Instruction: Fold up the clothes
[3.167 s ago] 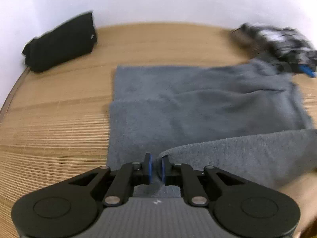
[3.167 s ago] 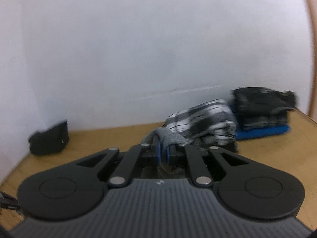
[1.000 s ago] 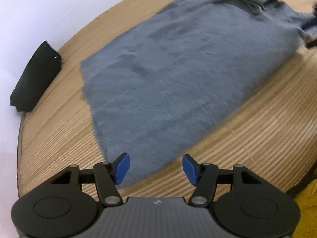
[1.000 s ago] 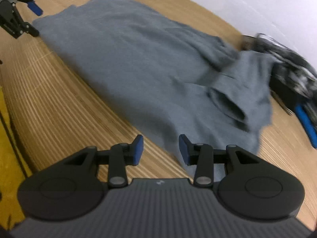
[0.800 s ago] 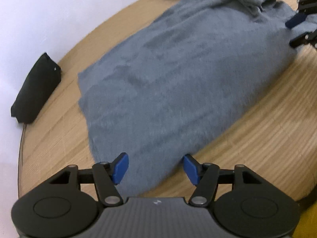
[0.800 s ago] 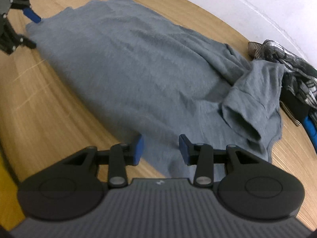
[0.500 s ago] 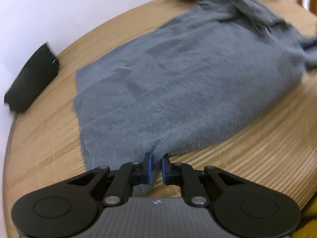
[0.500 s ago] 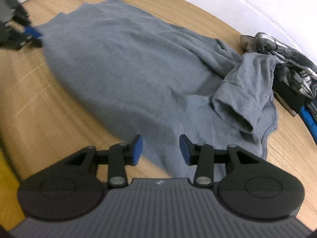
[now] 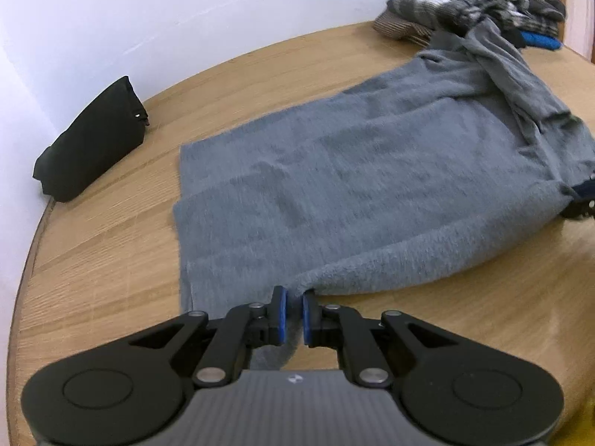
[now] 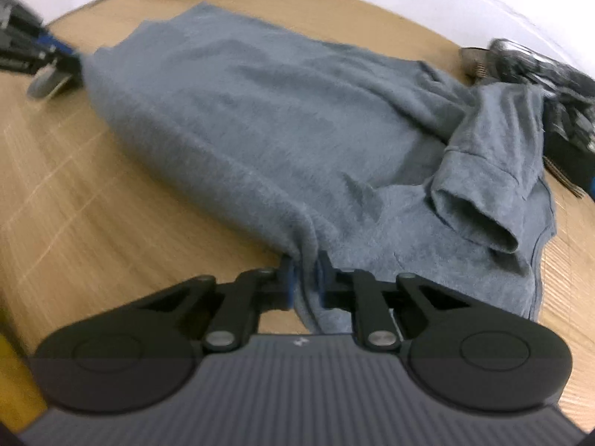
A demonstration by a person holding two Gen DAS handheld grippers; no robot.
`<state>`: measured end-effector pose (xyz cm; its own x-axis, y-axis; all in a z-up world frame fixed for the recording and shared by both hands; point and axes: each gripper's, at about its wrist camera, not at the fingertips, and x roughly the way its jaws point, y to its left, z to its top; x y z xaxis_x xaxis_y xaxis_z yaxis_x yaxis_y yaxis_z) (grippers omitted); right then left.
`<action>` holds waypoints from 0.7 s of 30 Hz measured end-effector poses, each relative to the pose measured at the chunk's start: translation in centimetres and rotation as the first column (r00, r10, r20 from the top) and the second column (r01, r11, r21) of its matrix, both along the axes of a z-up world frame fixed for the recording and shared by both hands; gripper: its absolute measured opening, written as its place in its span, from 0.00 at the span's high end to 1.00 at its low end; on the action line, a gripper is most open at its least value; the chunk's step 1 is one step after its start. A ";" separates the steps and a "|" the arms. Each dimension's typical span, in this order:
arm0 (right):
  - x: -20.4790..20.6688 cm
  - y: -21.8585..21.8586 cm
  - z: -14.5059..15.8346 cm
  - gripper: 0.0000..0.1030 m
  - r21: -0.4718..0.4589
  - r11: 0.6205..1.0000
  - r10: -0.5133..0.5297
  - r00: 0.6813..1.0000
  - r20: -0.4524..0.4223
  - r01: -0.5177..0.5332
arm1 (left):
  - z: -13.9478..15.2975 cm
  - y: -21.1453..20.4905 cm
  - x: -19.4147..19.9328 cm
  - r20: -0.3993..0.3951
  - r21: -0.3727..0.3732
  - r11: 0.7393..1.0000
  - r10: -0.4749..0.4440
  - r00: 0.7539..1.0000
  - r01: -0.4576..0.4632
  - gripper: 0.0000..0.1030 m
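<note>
Left wrist view: both claws clenched on the near edge of the grey shirt (image 9: 372, 186).

Left claw (image 9: 293, 316) pinches the shirt's near hem corner, blue pads nearly together with cloth between them; right claw (image 10: 305, 278) grips the same long edge toward the sleeve (image 10: 483, 193) end — fabric bunched between its pads. Shirt lies lengthwise across the middle of the wooden tabletop (image 9: 93, 260), gripped edge raised slightly into a fold. Black pouch (image 9: 89, 148) sits by the far left edge; a pile of folded clothes (image 9: 479, 7) occupies the far right corner — touching the shirt's sleeve end.
</note>
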<state>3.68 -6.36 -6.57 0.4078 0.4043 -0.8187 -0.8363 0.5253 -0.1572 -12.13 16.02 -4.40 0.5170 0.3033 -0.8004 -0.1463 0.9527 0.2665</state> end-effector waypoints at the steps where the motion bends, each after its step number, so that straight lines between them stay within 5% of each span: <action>1: -0.5 -0.4 0.2 0.86 -0.009 1.000 0.022 1.000 -0.010 -0.022 | 0.0 0.2 -0.7 -0.009 -0.008 1.000 0.000 1.000 0.000 0.91; 9: -5.1 -3.0 1.0 0.83 0.000 0.999 0.032 0.998 -0.049 -0.032 | -1.2 0.2 -5.6 -0.128 -0.082 0.996 -0.036 0.991 0.025 0.87; 13: -6.3 -5.8 3.0 0.63 0.104 0.974 -0.198 0.979 -0.047 0.202 | -0.7 0.3 -6.2 -0.127 -0.059 0.995 -0.089 0.988 0.082 0.84; 15: -6.9 -8.8 4.7 0.56 0.230 0.902 -0.355 0.931 -0.087 0.365 | 0.0 0.6 -6.2 -0.102 -0.066 0.992 -0.114 0.988 0.107 0.79; 17: -7.5 -13.0 5.3 0.42 0.322 0.781 -0.521 0.842 -0.136 0.535 | 0.7 0.8 -5.7 -0.060 -0.055 0.991 -0.124 0.990 0.121 0.73; 21: -8.0 -21.1 3.4 0.40 0.374 0.468 -0.772 0.577 -0.268 0.800 | 1.4 0.1 -3.9 0.014 -0.053 0.994 -0.100 0.995 0.101 0.65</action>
